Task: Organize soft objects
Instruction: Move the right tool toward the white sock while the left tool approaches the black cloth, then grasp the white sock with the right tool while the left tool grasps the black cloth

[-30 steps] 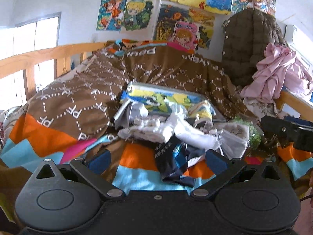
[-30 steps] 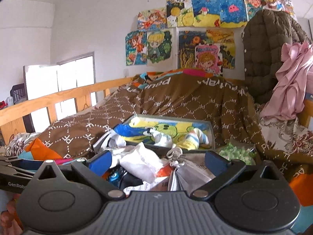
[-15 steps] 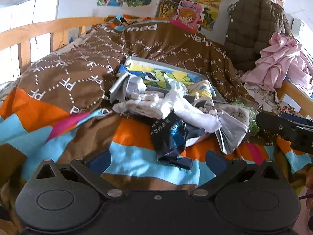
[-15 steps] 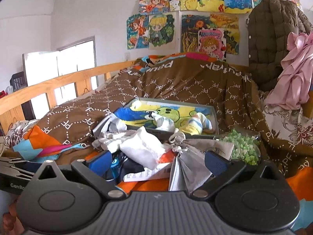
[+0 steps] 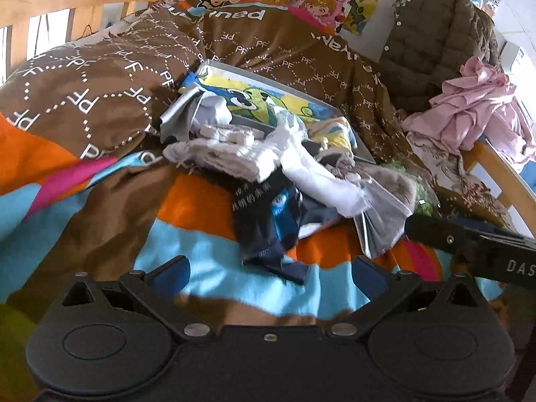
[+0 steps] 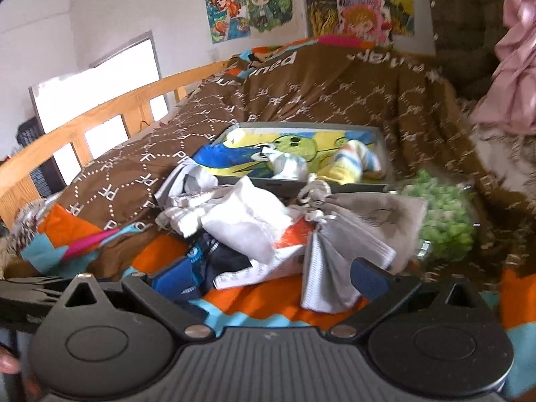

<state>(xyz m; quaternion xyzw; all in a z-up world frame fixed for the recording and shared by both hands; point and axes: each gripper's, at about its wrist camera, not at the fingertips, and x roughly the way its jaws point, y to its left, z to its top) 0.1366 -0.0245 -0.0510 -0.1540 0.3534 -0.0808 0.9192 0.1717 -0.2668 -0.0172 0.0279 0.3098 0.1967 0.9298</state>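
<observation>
Right wrist view, shallow grey tray (image 6: 380, 140) with cartoon lining holding rolled striped socks (image 6: 351, 167), crumpled cloth pile (image 6: 254, 221) just before it on quilt (image 6: 301, 93), left gripper (image 5: 271, 271) and right gripper (image 6: 271, 276) spread wide, empty.

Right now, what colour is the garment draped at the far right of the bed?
Pale pink garment, crumpled beside a dark quilted jacket; clearest in the left wrist view.

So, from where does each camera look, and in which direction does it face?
Left wrist: sits on the left hand-held gripper, faces forward and down over the bed onto the dark sock; its own open fingers show, and the right hand-held gripper at the right edge.
Right wrist: sits on the right hand-held gripper, faces the grey cloth; its open fingers show.
Both share the sock pile and the cartoon-printed tray.
</observation>
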